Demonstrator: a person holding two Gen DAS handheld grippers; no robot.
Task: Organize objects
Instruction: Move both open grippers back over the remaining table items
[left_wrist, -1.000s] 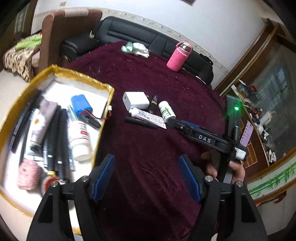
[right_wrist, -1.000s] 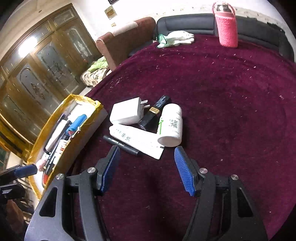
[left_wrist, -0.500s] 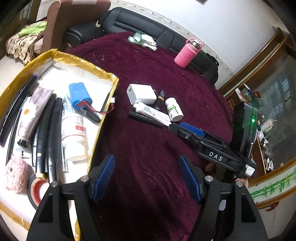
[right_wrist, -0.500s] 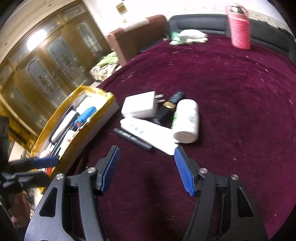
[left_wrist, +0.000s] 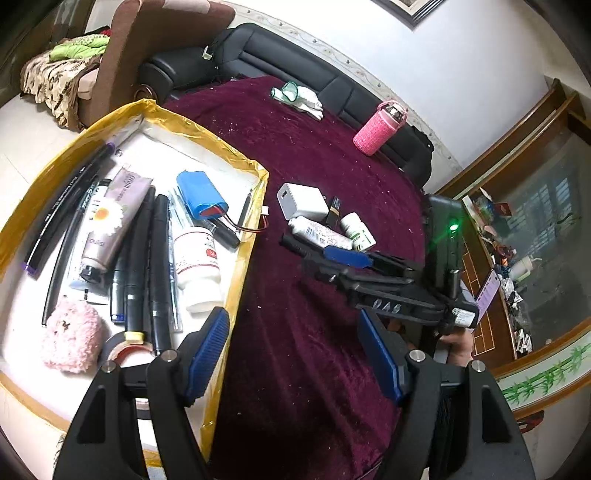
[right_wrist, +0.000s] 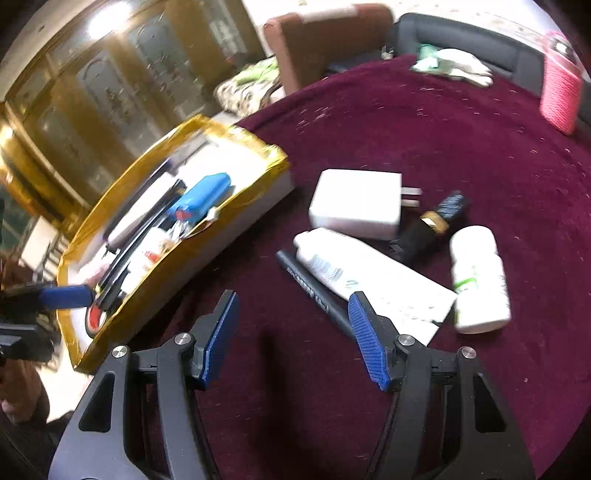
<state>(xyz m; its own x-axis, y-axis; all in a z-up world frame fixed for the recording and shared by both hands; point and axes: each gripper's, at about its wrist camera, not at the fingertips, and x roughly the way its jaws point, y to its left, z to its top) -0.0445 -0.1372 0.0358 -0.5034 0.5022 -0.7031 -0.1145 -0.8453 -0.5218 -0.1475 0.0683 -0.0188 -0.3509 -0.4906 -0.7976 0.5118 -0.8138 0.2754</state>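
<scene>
On the maroon cloth (right_wrist: 424, 147), a black pen (right_wrist: 314, 291) lies before the spread right hand-held gripper (right_wrist: 291, 328).

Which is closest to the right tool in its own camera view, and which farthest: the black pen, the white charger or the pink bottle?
1. Black pen, just ahead of the open right tool.
2. White charger, mid-table beyond it.
3. Pink bottle, far right edge.
</scene>
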